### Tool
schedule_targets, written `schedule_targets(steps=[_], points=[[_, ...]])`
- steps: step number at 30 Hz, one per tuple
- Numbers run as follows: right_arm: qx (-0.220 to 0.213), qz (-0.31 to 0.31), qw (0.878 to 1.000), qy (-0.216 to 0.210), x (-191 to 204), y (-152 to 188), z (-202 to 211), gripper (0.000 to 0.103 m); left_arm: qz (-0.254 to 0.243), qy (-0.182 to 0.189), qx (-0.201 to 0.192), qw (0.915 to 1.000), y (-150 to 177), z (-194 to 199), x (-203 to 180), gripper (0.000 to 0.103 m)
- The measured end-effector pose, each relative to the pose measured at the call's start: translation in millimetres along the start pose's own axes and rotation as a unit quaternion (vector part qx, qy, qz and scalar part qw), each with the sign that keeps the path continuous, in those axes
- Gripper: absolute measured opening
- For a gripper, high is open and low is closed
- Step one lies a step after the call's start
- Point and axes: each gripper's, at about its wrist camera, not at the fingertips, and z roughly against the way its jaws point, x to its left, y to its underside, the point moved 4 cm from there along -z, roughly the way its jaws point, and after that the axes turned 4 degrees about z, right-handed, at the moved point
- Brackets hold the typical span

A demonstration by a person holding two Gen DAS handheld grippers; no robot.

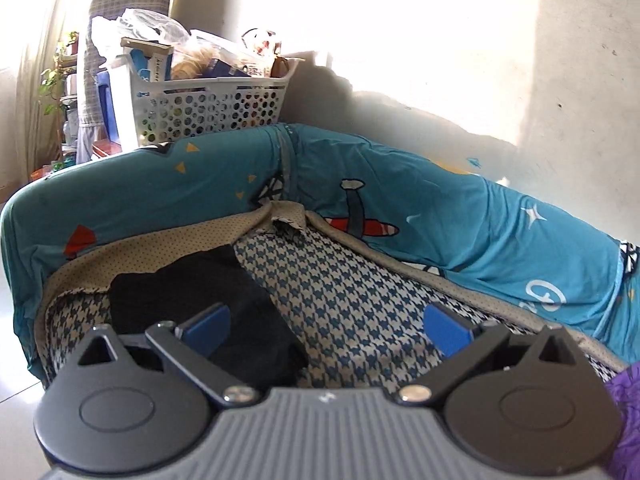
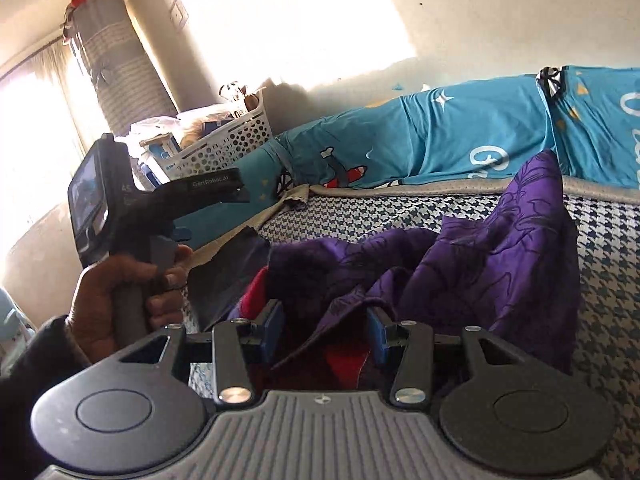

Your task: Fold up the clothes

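Observation:
A crumpled purple garment with dark line print lies heaped on the houndstooth mat, over a red cloth. My right gripper is low over this heap and open, a purple fold lying between its blue pads. A black garment sits on the mat at the left. My left gripper is wide open just above it, its left pad over the black cloth. In the right wrist view a hand holds the left gripper up at the left.
Teal cushions with aeroplane print line the far side of the mat against a pale wall. A white perforated basket full of boxes stands behind the corner. A tall grey wrapped column and bright curtains are at the left.

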Motion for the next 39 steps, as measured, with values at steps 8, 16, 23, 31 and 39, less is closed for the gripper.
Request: schedule_targets(steps=[8, 16, 23, 31, 39], points=[[-0.011, 0.06, 0.997, -0.042, 25.1, -16.2, 28.9, 0.049, -0.057, 0.06, 0.038, 0.9958, 23.1, -4.8, -33.1, 0.103], [0.006, 0.037, 0.999, 0.004, 13.0, -4.9, 16.1, 0.062, -0.097, 0.092, 0.089, 0.987, 51.7, -12.6, -61.3, 0.103], [0.068, 0.054, 0.996, 0.006, 19.4, 21.0, -15.8, 0.058, -0.09, 0.101, 0.119, 0.9836, 62.9, -18.4, -68.1, 0.103], [0.13, 0.106, 0.986, -0.024, 37.5, 49.3, -40.2, 0.016, -0.105, 0.098, 0.132, 0.9807, 71.3, -22.7, -72.7, 0.103], [0.222, 0.202, 0.951, -0.075, 59.9, 86.6, -42.2, 0.023, -0.114, 0.083, 0.163, 0.9764, 85.8, -38.5, -69.5, 0.103]])
